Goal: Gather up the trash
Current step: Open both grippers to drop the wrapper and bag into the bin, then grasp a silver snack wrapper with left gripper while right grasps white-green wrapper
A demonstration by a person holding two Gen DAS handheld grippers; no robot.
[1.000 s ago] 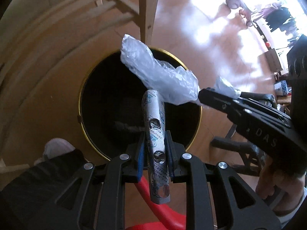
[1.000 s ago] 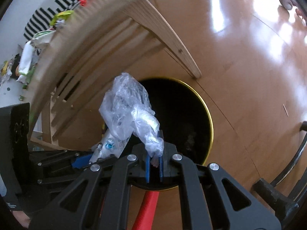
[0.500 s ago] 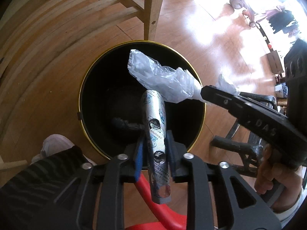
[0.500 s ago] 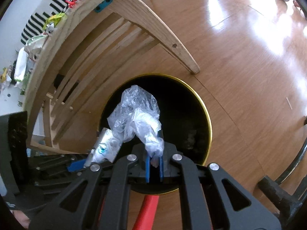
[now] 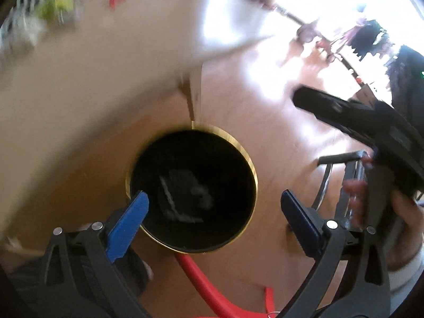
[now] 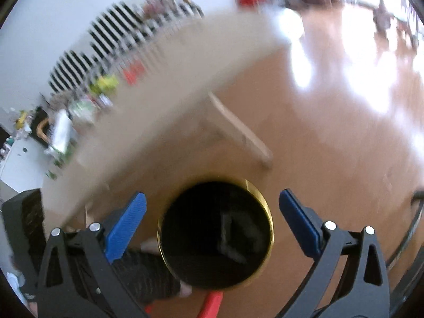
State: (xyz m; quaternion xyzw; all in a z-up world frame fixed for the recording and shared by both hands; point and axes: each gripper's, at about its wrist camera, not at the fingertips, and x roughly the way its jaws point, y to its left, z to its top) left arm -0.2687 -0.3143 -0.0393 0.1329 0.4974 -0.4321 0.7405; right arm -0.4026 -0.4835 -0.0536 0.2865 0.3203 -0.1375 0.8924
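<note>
While both views are smeared with motion, I can make out my left gripper [image 5: 214, 198] spread wide with nothing between its blue pads [image 5: 127, 224], and my right gripper [image 6: 212, 198] just as wide and just as empty. Below them sits the black bin [image 5: 254, 175] with its gold rim, on the wooden floor beside a table leg [image 5: 194, 98] at its 12 o'clock. Pale shapes lie at the bottom of the bin — trash [image 5: 185, 196], I judge, though too blurred to name. So that part of the job looks done. What is left sits on the table [image 6: 169, 100] at about 10 o'clock in the right view: small coloured bits of litter [image 6: 106, 83] — yellow-green, red, white — which I take to be next.
</note>
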